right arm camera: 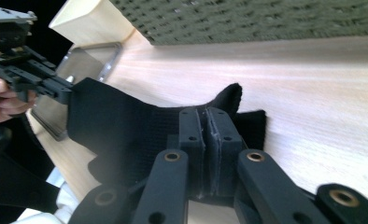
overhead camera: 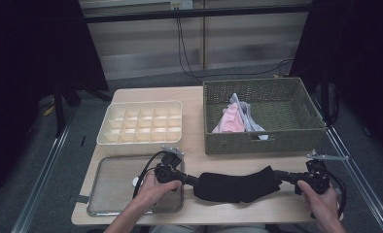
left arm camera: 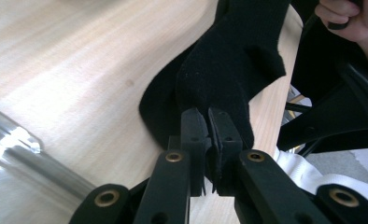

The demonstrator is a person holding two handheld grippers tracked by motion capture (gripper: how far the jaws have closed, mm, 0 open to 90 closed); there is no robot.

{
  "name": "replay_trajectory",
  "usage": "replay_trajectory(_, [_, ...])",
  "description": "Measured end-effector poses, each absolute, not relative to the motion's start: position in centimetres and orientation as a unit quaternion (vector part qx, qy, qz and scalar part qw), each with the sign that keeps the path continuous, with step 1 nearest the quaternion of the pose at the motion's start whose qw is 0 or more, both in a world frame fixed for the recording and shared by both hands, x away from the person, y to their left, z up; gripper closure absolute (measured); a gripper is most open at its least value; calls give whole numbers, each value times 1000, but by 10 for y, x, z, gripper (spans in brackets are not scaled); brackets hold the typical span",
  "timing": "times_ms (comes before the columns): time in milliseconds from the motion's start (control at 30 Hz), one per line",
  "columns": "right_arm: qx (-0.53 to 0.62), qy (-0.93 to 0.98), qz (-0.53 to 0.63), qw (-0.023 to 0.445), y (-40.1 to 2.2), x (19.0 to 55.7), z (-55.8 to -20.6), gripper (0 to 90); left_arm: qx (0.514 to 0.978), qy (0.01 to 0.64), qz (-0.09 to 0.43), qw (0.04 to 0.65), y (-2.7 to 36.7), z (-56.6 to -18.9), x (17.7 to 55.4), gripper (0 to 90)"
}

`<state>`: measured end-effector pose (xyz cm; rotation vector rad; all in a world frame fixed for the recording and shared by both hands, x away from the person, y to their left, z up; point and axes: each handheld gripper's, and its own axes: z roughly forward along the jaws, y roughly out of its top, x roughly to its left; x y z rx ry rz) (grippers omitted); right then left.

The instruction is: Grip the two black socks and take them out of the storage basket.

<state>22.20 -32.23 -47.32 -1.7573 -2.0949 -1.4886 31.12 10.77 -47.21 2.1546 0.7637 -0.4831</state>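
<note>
Black sock [overhead camera: 238, 187] – both hand-held grippers clamped, opp. ends.

So the sock [overhead camera: 238, 185] is plain black, no pattern at all, same black as both grippers' jaws. Table [overhead camera: 194, 97] is pale wood with a faint grain. At 11 o'clock there's a cream divider box [overhead camera: 142, 122], at 1 o'clock an olive-green woven basket [overhead camera: 265, 141] with pink and grey-white cloth [overhead camera: 233, 119] inside. Silver metal tray [overhead camera: 116, 184] at 8 o'clock.
</note>
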Motion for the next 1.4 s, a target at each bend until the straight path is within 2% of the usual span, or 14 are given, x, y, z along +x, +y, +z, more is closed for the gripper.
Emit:
replay_trajectory(300, [-577, -680, -451, 8, -327, 225, -482, 845, 853, 308, -183, 380, 106, -482, 312, 850])
replay_trajectory(400, [-578, -688, -438, 22, -327, 228, -486, 819, 855, 306, -181, 376, 105, -485, 312, 842])
replay_trajectory(467, [-579, -691, -431, 12, -327, 227, -486, 820, 854, 312, -182, 374, 105, -486, 312, 841])
replay_trajectory(800, [-588, -692, -419, 0, -324, 229, -489, 723, 845, 322, -188, 384, 99, -494, 311, 571])
replay_trajectory(867, [-588, -695, -413, 5, -323, 230, -491, 707, 853, 320, -175, 373, 96, -496, 309, 584])
replay_trajectory(1000, [-584, -707, -399, 12, -318, 233, -494, 705, 857, 321, -165, 368, 98, -494, 310, 753])
replay_trajectory(1067, [-584, -709, -395, 13, -315, 234, -495, 694, 857, 324, -159, 366, 102, -494, 312, 776])
replay_trajectory(1233, [-582, -718, -381, 19, -302, 239, -497, 671, 858, 332, -142, 365, 109, -493, 317, 783])
replay_trajectory(1300, [-577, -724, -378, 14, -297, 241, -496, 670, 854, 341, -139, 367, 112, -492, 318, 751])
replay_trajectory(1400, [-580, -720, -381, 17, -292, 245, -496, 657, 845, 352, -131, 381, 118, -488, 320, 657])
